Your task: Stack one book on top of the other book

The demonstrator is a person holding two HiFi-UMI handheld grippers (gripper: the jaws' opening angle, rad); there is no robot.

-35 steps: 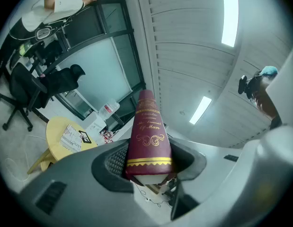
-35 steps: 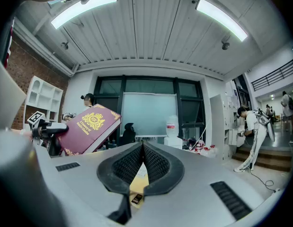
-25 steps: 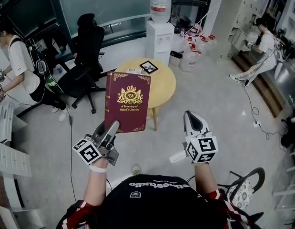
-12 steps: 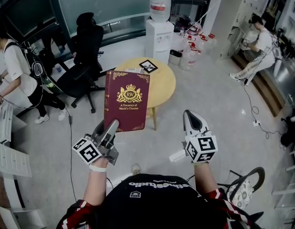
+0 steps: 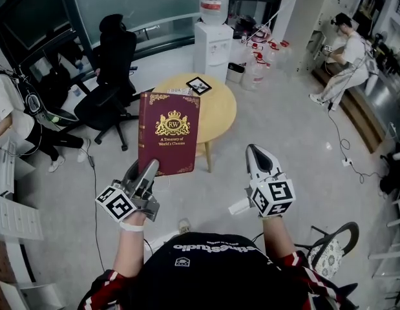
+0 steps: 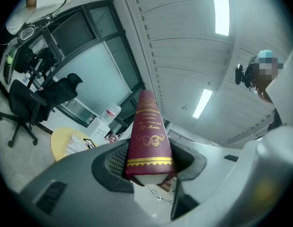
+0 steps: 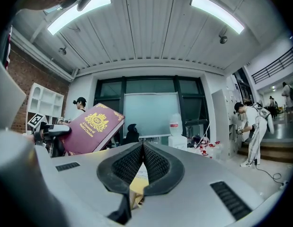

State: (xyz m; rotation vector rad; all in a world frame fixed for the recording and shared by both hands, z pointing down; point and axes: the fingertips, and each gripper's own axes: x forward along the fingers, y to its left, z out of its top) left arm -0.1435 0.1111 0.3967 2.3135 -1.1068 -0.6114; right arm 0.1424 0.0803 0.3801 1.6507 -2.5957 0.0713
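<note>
The table's [image 5: 220, 112] right half is open from above and from the floor [image 5: 287, 131] at its right, while the raised book [image 5: 167, 133] screens its left half, a chair [image 5: 112, 66] crowds its left and a cooler [image 5: 212, 41] stands behind.

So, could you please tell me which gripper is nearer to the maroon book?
Left. The left gripper clamps the maroon book by its lower edge; the right gripper is off to the book's right, not touching it.

Black shirt [image 5: 212, 273] with white lettering, red-striped sleeves [image 5: 101, 288], white wristband [image 5: 130, 226]. Grey shells and black-and-white marker cubes [image 5: 272, 196] on the left gripper [image 5: 147, 170] and right gripper [image 5: 256, 152].
</note>
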